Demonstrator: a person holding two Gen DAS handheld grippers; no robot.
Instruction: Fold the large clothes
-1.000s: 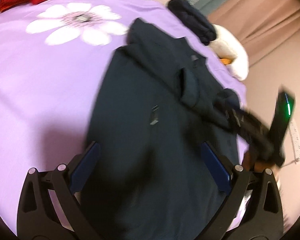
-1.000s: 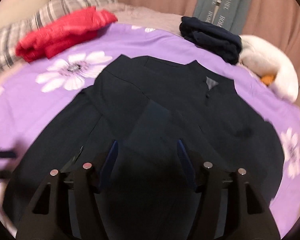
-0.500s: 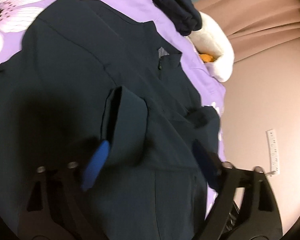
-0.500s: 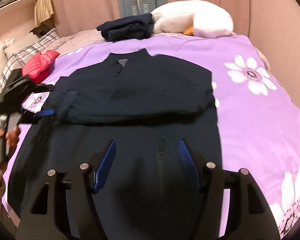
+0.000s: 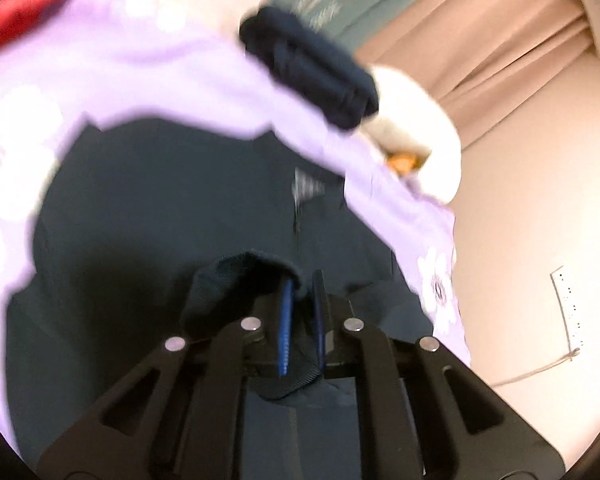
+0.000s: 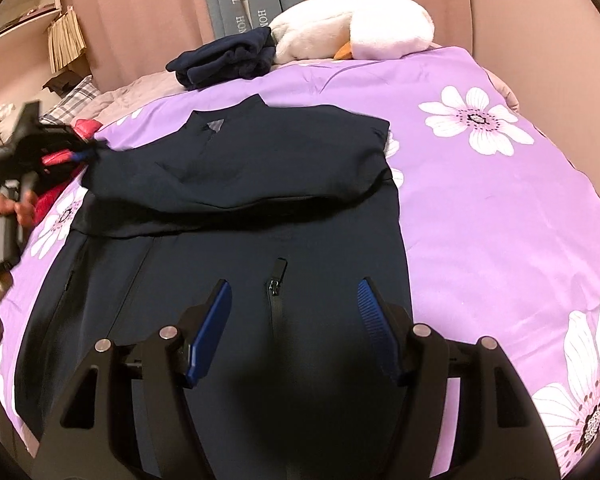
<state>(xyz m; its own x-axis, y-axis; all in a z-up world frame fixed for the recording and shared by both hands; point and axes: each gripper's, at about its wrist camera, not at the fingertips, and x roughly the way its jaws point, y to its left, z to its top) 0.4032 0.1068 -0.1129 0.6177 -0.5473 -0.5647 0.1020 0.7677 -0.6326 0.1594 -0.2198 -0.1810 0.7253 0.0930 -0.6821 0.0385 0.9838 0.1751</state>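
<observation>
A dark navy jacket (image 6: 268, 208) lies flat on the purple flowered bed cover (image 6: 500, 216), front up, with a sleeve folded across its chest. My left gripper (image 5: 300, 280) is shut on the sleeve cuff (image 5: 236, 276) and holds it lifted above the jacket body (image 5: 140, 208). In the right wrist view the left gripper (image 6: 85, 153) shows at the jacket's left side with the sleeve end pulled out to it. My right gripper (image 6: 294, 292) is open and empty, hovering over the jacket's lower half near a zip pocket (image 6: 277, 276).
A folded navy garment (image 6: 224, 58) and a white plush goose (image 6: 352, 32) lie at the bed's far end. A red garment (image 6: 56, 184) lies at the left by plaid pillows. Pink curtains and wall are behind and to the right.
My left gripper has closed on the sleeve cuff and lifted it toward the jacket's left side. My right gripper has drawn back toward the hem and stayed open.
</observation>
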